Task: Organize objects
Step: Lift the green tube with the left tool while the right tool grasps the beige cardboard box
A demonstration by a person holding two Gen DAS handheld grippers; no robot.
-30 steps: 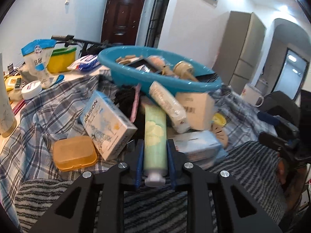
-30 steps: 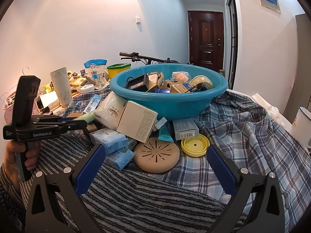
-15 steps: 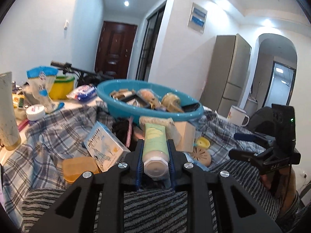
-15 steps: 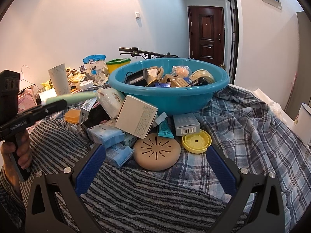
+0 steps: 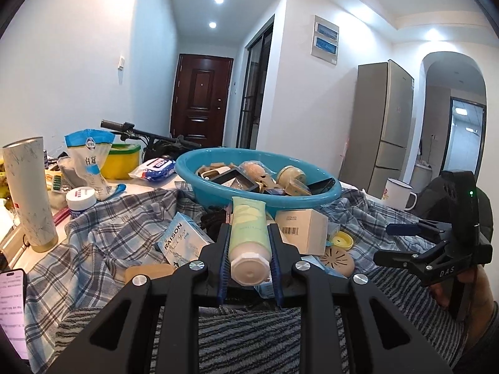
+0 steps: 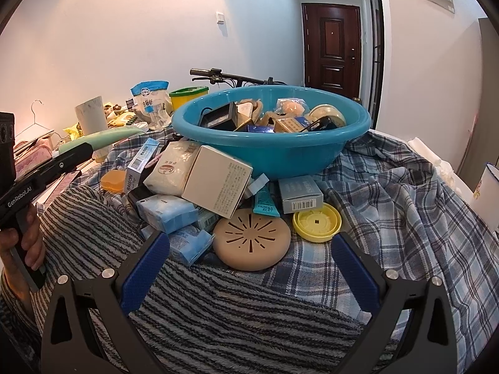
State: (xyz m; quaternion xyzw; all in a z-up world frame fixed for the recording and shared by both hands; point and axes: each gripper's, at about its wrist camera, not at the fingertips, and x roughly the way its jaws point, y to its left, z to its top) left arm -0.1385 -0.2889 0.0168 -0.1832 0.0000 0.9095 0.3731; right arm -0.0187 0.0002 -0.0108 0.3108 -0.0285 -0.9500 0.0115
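The tube (image 5: pixel 248 224) is pale green with a fat white cap at the near end. It sits at the bottom middle of the left wrist view, squeezed between the blue pads of the left gripper (image 5: pixel 248 260). The flat end of the tube points toward the blue basin (image 5: pixel 215 191), which is full of small boxes and jars. In the right wrist view the same tube (image 6: pixel 103 138) pokes out at the left edge, up above the pile of boxes on the plaid cloth (image 6: pixel 405 193). A hand (image 6: pixel 21 243) holds that gripper's black handle at the lower left. The right gripper (image 6: pixel 249 261) has its jaws spread wide with nothing in them, low in the frame near the tan round lid (image 6: pixel 251 238) and the yellow lid (image 6: pixel 316 222).
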